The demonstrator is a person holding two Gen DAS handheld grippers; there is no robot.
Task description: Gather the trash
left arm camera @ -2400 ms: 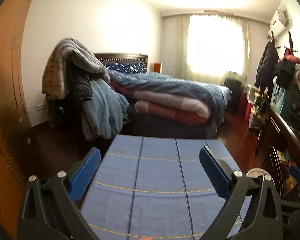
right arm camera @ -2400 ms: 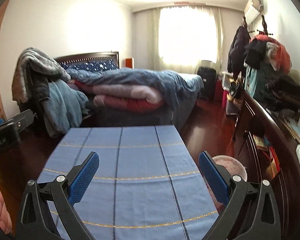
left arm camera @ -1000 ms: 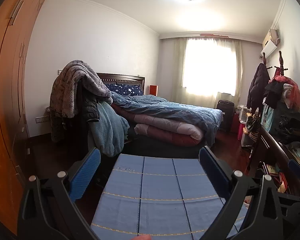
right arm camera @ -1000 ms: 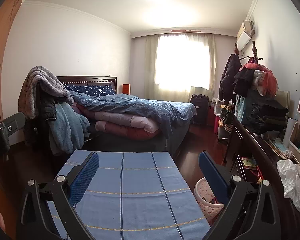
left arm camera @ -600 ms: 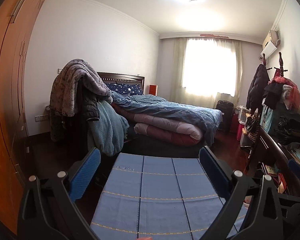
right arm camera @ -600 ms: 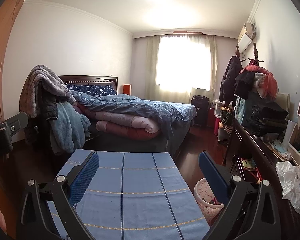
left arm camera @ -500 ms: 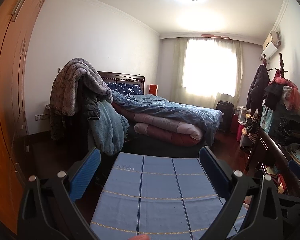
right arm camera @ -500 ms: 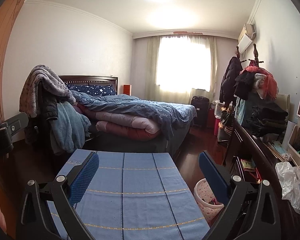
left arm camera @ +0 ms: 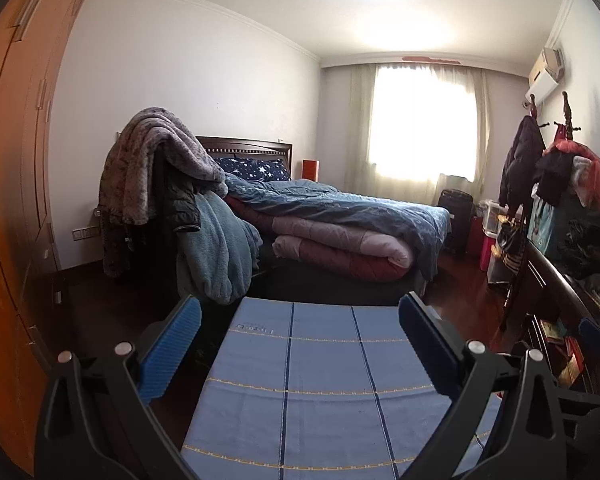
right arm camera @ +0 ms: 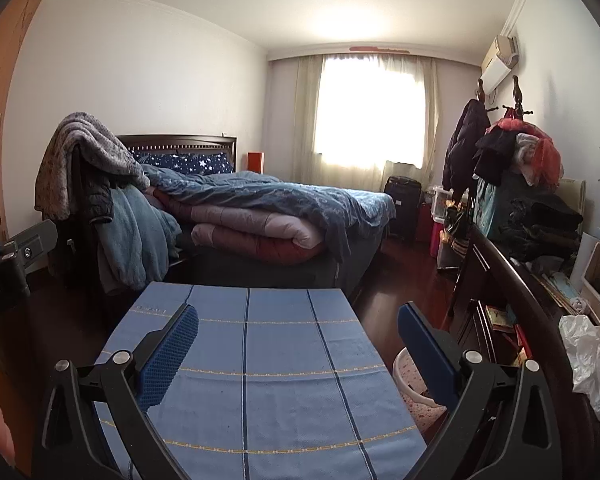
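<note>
My left gripper (left arm camera: pixel 300 344) is open and empty, held above a table with a blue cloth (left arm camera: pixel 320 380). My right gripper (right arm camera: pixel 298 344) is open and empty over the same blue cloth (right arm camera: pixel 260 360). A small pinkish waste bin (right arm camera: pixel 410 388) stands on the floor just right of the table, behind my right finger. A crumpled white plastic bag (right arm camera: pixel 592 364) lies on the dark sideboard at the far right. No trash shows on the cloth. The left gripper's body (right arm camera: pixel 8 276) shows at the left edge of the right wrist view.
A bed (right arm camera: pixel 260 212) with piled blue and pink quilts stands beyond the table. A chair draped with blankets (left arm camera: pixel 160 184) is at its left. A dark sideboard (right arm camera: pixel 512 300) and a loaded coat rack (right arm camera: pixel 500 148) line the right wall. A wooden wardrobe (left arm camera: pixel 16 200) is at left.
Both grippers have tilted up from looking down at the cloth, so more of the ceiling and room shows. In the last half second little has moved. Both stay open.
</note>
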